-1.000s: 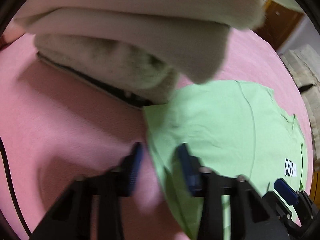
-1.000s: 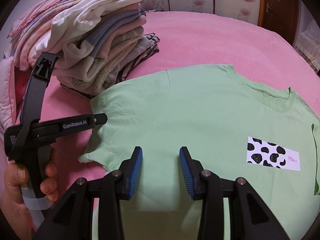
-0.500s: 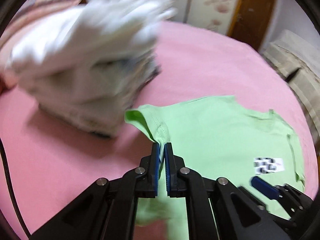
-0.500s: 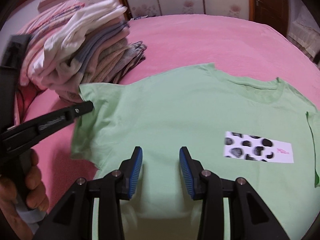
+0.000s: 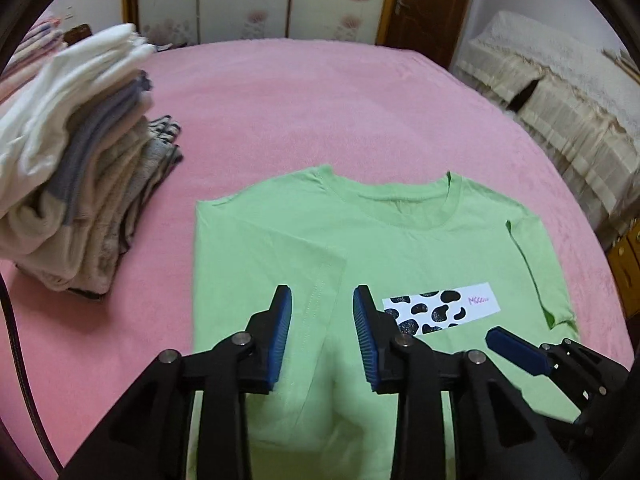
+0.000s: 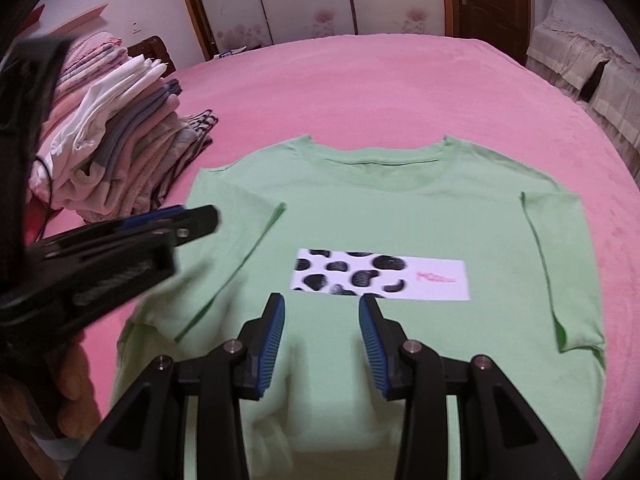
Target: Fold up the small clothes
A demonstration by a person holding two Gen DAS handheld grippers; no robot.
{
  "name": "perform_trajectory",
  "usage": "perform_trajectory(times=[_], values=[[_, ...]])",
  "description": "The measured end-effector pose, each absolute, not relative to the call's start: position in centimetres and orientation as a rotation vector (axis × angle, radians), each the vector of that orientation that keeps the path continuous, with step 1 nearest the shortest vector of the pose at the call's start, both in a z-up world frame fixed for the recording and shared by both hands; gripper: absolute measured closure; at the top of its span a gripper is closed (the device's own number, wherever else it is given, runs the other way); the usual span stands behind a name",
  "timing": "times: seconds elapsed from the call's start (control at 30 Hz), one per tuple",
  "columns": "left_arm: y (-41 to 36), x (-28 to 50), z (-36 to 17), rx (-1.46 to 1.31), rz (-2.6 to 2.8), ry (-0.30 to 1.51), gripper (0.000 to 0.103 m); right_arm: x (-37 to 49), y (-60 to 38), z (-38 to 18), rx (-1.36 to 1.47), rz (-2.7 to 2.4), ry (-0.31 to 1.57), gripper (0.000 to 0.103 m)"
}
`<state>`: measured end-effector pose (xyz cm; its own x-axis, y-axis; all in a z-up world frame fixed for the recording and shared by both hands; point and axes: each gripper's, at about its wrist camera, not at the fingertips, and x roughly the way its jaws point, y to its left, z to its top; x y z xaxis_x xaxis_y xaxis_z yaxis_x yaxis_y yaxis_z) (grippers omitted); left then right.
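Observation:
A light green T-shirt (image 5: pixel 360 240) (image 6: pixel 400 208) with a black-and-white spotted patch (image 5: pixel 440 308) (image 6: pixel 380 274) lies face up on the pink bed. Both sleeves are folded inward over its front. My left gripper (image 5: pixel 322 328) hovers above the folded left sleeve (image 5: pixel 280 256); its jaws are opening and nothing is pinched between them. In the right wrist view the left gripper (image 6: pixel 176 220) shows from the side. My right gripper (image 6: pixel 322 332) stands open above the shirt's lower middle, just below the patch, holding nothing; one of its fingers (image 5: pixel 516 350) shows in the left wrist view.
A tall stack of folded clothes (image 5: pixel 72 168) (image 6: pixel 120 140) sits on the pink bed (image 5: pixel 320 100) to the shirt's left. A cream-covered sofa (image 5: pixel 560 100) stands beyond the bed's right edge. A wooden door (image 5: pixel 424 0) and patterned panels line the far wall.
The left gripper took the left sleeve, carried it inward over the shirt's front, then let it go and opened. The right gripper drifted toward the shirt's middle, still open.

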<state>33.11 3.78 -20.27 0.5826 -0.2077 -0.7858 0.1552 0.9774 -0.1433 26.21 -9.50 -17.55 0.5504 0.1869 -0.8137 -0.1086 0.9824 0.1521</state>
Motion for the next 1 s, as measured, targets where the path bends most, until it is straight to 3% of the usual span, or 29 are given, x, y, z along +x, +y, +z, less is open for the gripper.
perform_trajectory(times=[0.17,0.4,0.6,1.0], values=[[9.1,30.5,-18.7,-0.106,-0.143,0.905,0.072,26.3,-9.7,-16.9,0.103,0.202,0.960,0.064],[14.0,26.8,-22.5,-0.161,-0.076,1.007,0.072,29.4,-7.0,-16.0,0.002,0.319,0.954,0.064],[14.9,26.1,-25.6,-0.221,-0.088,1.065,0.072,33.9,-3.7,-16.7,-0.108,0.367,0.979,0.064],[14.1,26.1,-26.7,-0.228,-0.086,1.037,0.071,42.3,2.1,-18.3,-0.086,0.518,1.041,0.064]])
